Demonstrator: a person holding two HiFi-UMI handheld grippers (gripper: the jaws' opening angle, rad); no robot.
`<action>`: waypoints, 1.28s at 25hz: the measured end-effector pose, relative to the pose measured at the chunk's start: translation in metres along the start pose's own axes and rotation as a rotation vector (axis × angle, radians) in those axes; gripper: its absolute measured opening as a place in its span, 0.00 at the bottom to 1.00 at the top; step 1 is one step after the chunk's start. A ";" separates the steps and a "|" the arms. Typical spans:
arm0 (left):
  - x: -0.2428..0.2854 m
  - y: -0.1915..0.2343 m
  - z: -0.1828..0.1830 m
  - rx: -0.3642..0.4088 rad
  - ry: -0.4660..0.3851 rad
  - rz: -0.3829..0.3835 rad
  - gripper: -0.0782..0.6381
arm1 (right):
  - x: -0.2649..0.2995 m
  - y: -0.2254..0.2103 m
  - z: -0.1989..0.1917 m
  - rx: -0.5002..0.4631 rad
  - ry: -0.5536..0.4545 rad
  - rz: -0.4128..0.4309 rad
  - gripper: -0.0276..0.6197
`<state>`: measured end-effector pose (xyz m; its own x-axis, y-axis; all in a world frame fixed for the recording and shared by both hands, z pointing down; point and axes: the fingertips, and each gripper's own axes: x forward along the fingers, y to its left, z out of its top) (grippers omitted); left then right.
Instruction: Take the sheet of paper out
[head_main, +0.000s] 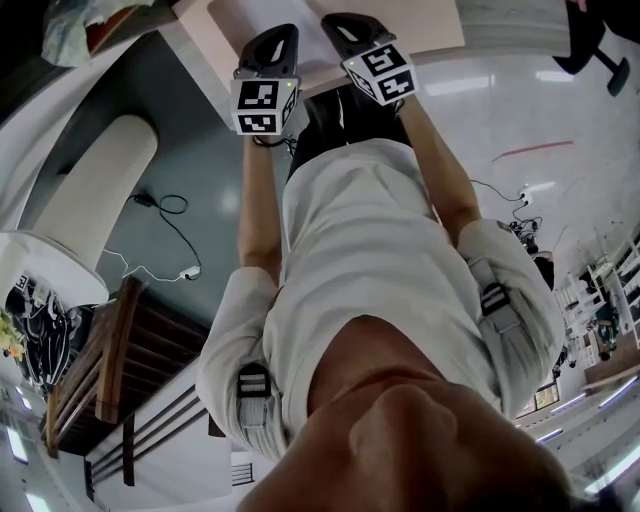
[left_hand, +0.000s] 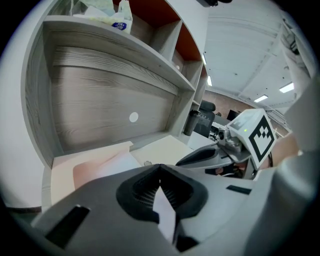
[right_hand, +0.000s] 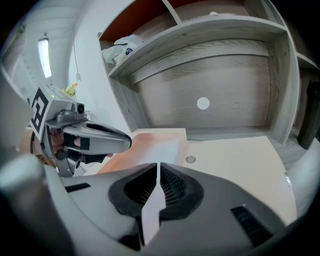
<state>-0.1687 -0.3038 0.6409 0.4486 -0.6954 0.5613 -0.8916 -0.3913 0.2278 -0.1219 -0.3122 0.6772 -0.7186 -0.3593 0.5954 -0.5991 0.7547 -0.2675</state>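
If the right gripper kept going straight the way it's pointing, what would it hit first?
Most likely the pale sheet lying on the pink folder, just beyond the shut jaws of the right gripper. Depth is unclear, so it could reach the folder itself first.

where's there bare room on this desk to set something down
The cream desktop is bare right of the pink folder, out to the hutch wall and back to the rear panel. Crowded at left: the folder and the left gripper by it.
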 end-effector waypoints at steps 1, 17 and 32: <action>0.002 0.000 -0.003 -0.001 0.006 0.000 0.12 | 0.003 0.000 -0.003 0.000 0.007 0.003 0.08; 0.015 0.001 -0.022 -0.005 0.063 0.001 0.12 | 0.038 0.002 -0.028 -0.029 0.117 0.007 0.21; 0.021 0.002 -0.031 -0.014 0.087 0.007 0.12 | 0.069 -0.005 -0.048 -0.016 0.195 0.005 0.25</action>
<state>-0.1632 -0.3010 0.6779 0.4361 -0.6429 0.6297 -0.8957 -0.3781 0.2343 -0.1511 -0.3139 0.7561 -0.6386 -0.2439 0.7299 -0.5888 0.7655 -0.2593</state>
